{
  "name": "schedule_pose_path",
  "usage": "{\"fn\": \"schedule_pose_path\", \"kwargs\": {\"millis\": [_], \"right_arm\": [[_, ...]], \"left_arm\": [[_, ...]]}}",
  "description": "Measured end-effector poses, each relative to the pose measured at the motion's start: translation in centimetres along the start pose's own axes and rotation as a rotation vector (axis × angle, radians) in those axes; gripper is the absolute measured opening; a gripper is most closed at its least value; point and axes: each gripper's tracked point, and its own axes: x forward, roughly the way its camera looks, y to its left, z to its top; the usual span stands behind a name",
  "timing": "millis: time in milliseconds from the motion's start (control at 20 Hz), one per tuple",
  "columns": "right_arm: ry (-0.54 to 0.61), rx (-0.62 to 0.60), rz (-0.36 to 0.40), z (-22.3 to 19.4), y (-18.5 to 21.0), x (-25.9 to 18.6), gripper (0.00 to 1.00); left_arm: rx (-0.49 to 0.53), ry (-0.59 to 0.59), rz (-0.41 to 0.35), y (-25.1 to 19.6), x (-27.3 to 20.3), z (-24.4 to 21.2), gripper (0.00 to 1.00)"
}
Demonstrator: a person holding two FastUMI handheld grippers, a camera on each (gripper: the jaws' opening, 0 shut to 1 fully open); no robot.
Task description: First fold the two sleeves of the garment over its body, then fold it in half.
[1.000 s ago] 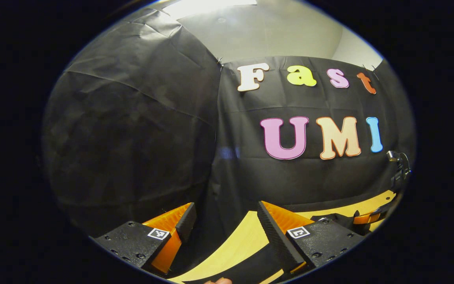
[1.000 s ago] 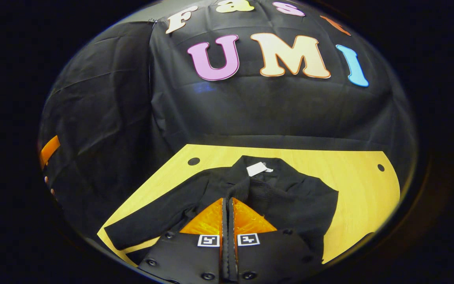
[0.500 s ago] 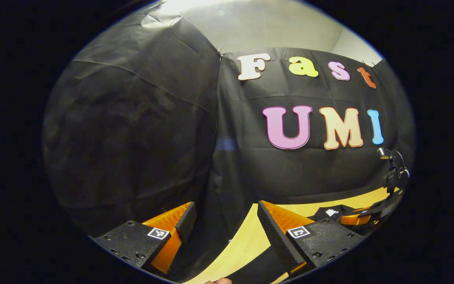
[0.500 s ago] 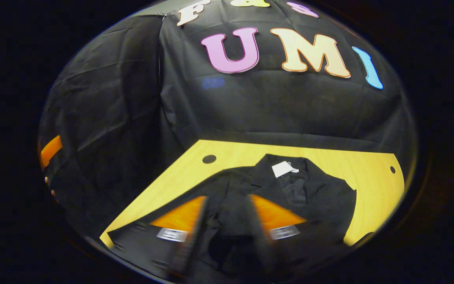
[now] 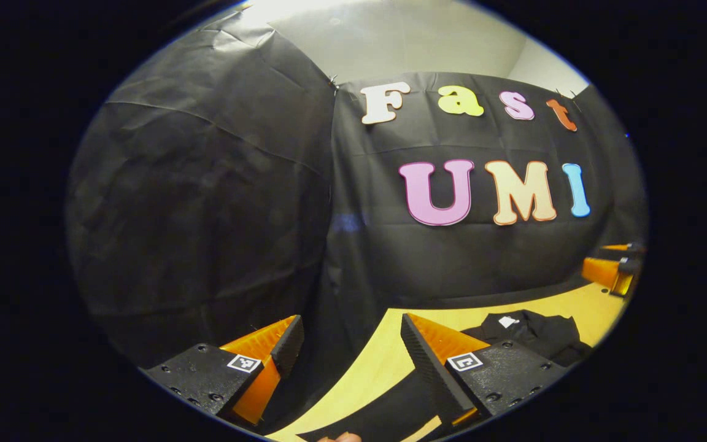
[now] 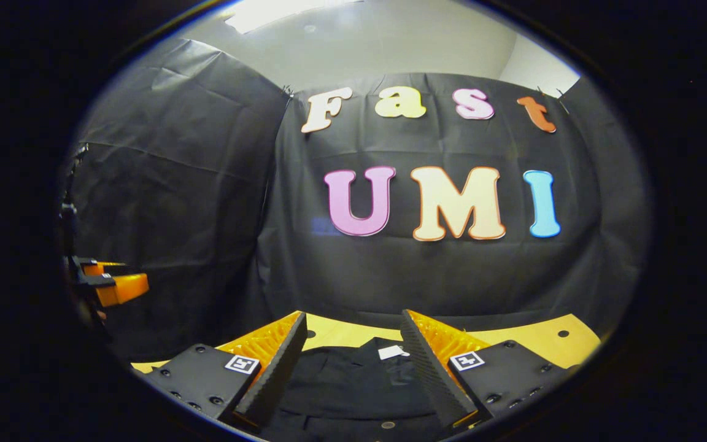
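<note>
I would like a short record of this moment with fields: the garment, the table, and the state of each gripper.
garment: black garment lying on the table, white tag at its collar; also seen in the left gripper view
table: light wooden table with small round holes
left gripper: open, holding nothing, at the table's edge
right gripper: open, holding nothing, above the garment
fold state: how far the folding has gone cannot be told
</note>
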Motion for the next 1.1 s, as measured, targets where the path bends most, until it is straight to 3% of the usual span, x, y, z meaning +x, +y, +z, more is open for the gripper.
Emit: {"fn": "schedule_pose_path", "kwargs": {"millis": [450, 800, 1100], "right_arm": [[-0.003, -0.007, -0.064, -0.2, -5.7, -9.4, 0.95], [0.029, 0.003, -0.089, -1.2, -7.3, -11.6, 0.95], [0.059, -0.004, -0.089, -2.1, -7.5, -12.2, 0.96]], "left_arm": [[-0.076, 0.318, 0.069, 1.2, -4.1, -12.2, 0.93], [-0.158, 0.581, 0.134, 1.8, -7.1, -21.3, 0.94], [-0.147, 0.688, 0.195, 3.6, -8.8, -26.3, 0.95]]}}
